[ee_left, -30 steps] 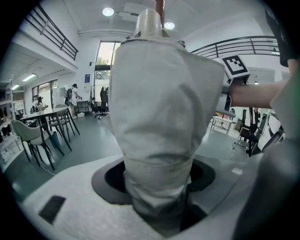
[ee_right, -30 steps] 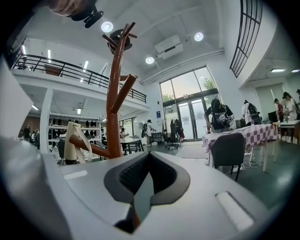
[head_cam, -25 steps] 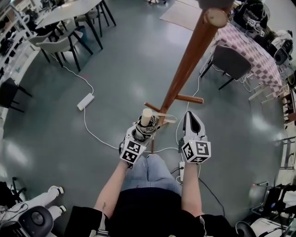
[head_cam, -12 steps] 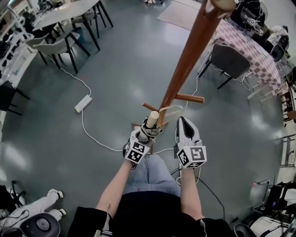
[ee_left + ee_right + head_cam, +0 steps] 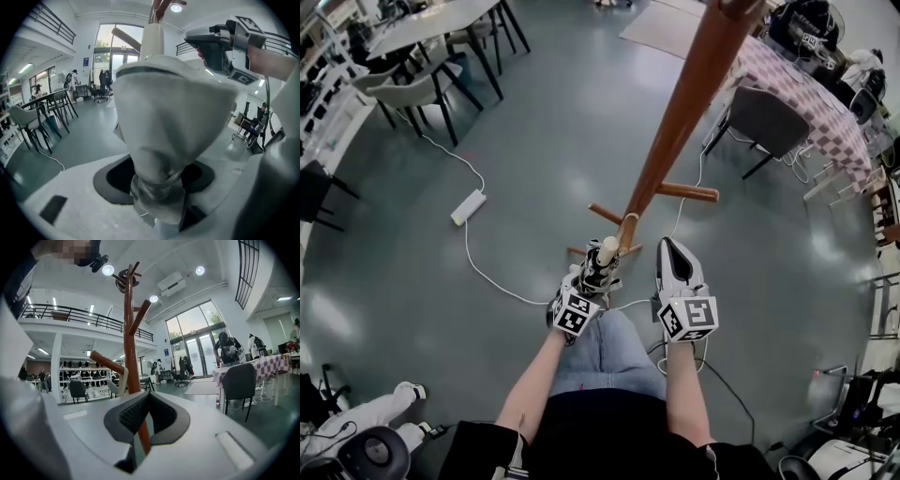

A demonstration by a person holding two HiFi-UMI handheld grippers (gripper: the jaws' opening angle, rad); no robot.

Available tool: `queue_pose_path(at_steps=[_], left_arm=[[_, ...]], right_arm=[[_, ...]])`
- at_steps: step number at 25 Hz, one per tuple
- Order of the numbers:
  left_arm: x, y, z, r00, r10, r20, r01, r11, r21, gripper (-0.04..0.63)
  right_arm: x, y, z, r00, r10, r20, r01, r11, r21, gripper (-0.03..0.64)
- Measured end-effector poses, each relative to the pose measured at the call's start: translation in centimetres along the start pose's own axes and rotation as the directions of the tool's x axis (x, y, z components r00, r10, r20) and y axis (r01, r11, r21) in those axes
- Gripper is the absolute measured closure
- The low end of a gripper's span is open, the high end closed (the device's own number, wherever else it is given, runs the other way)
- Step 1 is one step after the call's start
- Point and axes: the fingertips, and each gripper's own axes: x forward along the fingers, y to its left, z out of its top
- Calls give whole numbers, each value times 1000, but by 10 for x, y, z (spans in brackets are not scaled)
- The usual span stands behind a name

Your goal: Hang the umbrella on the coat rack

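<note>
Upright in the left gripper [image 5: 589, 277]: a folded umbrella [image 5: 173, 112], soft grey-white printed cloth bunched below a smooth cream cylindrical handle [image 5: 607, 249]. It stands just beside the round reddish-brown wooden coat rack [image 5: 684, 103]. The jaws have just been closing; they stand wide, clamped on the cloth bundle. A pale strap loop [image 5: 123, 380] seems to lie over a stubby wooden peg [image 5: 105, 363], though the contact is hard to make out. Rack top cut off overhead. Right gripper [image 5: 667, 251] is level, ribbed black pads together, holding nothing.
</note>
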Motion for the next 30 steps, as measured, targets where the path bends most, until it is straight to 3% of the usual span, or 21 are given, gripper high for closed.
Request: queue_pose_path(at_steps=[10,14,21,24,27,30], left_arm=[[18,6,11,997,22,76,-22,1000,-3,353],[3,4,11,998,51,29,-50,997,-55,398],[-56,-8,20,999,45,-12,-46,999,-28,457],[-72,-15,23,999,21,-26,-22,999,-38,431],[-95,-17,51,999,29,19,-27,998,-62,431],[-121,-21,92,995,39,96,-36,999,-40,436]], right_arm=[[-2,-2,-11,1000,5,-3,-5,1000,-11,607],[-3,-5,3,1000,0,-13,0,1000,3,607],[-8,-3,49,1000,-13,-23,14,1000,25,607],[-8,-1,70,1000,-10,-25,10,1000,19,607],[-9,-2,89,1000,-8,-24,9,1000,18,607],[-12,-2,104,1000,-11,-27,12,1000,14,607]])
